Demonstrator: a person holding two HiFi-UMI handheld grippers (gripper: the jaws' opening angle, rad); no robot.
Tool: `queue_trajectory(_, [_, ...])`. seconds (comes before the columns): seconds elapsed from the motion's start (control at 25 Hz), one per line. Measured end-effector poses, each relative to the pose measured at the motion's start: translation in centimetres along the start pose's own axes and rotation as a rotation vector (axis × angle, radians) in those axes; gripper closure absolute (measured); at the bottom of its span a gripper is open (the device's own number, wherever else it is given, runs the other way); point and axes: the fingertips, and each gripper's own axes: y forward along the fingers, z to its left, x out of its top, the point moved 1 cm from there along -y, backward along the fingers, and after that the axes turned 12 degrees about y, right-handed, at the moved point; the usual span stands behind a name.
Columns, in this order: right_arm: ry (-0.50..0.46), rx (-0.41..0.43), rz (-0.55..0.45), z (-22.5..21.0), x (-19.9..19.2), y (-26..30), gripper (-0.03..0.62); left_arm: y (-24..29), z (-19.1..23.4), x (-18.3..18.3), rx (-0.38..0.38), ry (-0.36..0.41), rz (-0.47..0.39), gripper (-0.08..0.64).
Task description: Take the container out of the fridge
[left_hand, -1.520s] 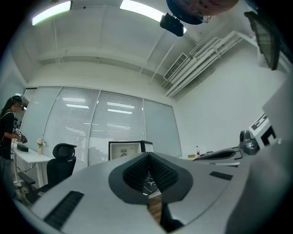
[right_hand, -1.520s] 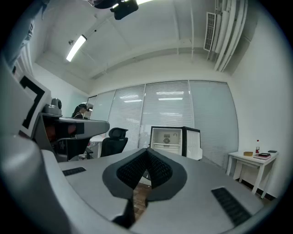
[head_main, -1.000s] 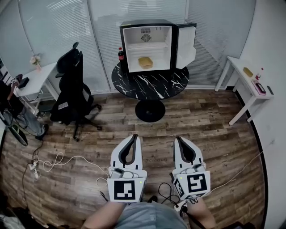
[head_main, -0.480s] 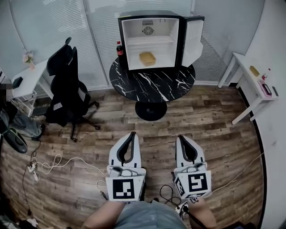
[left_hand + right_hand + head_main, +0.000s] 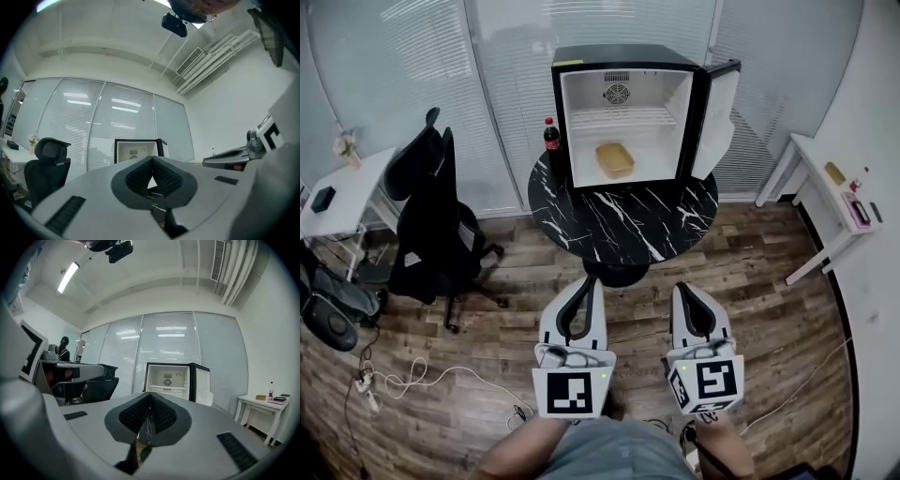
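A yellow container (image 5: 614, 159) sits on the floor of the open black mini fridge (image 5: 581, 58), below its wire shelf. The fridge stands on a round black marble table (image 5: 623, 217), with its door (image 5: 719, 117) swung out to the right. My left gripper (image 5: 587, 280) and right gripper (image 5: 682, 289) hover side by side over the wooden floor, well short of the table. Both are shut with nothing between the pads. In the left gripper view the left gripper (image 5: 153, 157) points at the fridge (image 5: 137, 150). The right gripper (image 5: 150, 394) also faces the fridge (image 5: 169, 377). Neither gripper view shows the container.
A cola bottle (image 5: 551, 143) stands on the table left of the fridge. A black office chair (image 5: 427, 216) is at the left, beside a white desk (image 5: 337, 202). Another white desk (image 5: 827, 195) with small items lines the right wall. Cables (image 5: 403, 380) lie on the floor.
The table and fridge have come closer and sit larger in the head view. Both grippers stay shut and level in front of the person.
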Motion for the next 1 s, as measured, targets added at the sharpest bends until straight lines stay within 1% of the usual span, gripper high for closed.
queue_trajectory(0.16, [-0.012, -0.013, -0.02, -0.2, 1.2, 2.3, 0.575, 2.1, 1.4, 0.1, -0.004, -0.021, -0.018, 0.545])
queue_trajectory(0.4, [-0.015, -0.024, -0.028, -1.3, 1.7, 4.4, 0.575, 4.1, 1.5, -1.1, -0.024, -0.018, -0.011, 0.545])
queue_trajectory(0.64, [0.01, -0.042, -0.009, -3.2, 0.7, 7.1, 0.575, 6.9, 1.2, -3.1, -0.05, 0.0, 0.032, 0.545])
queue_trajectory(0.8, [0.038, -0.049, 0.016, -5.3, -0.5, 10.0, 0.575, 9.8, 1.3, -4.8, -0.044, -0.009, 0.066, 0.545])
queue_trajectory(1.0, [0.068, -0.028, 0.038, -8.0, -1.6, 14.5, 0.575, 14.2, 1.3, -7.4, -0.032, -0.005, 0.116, 0.545])
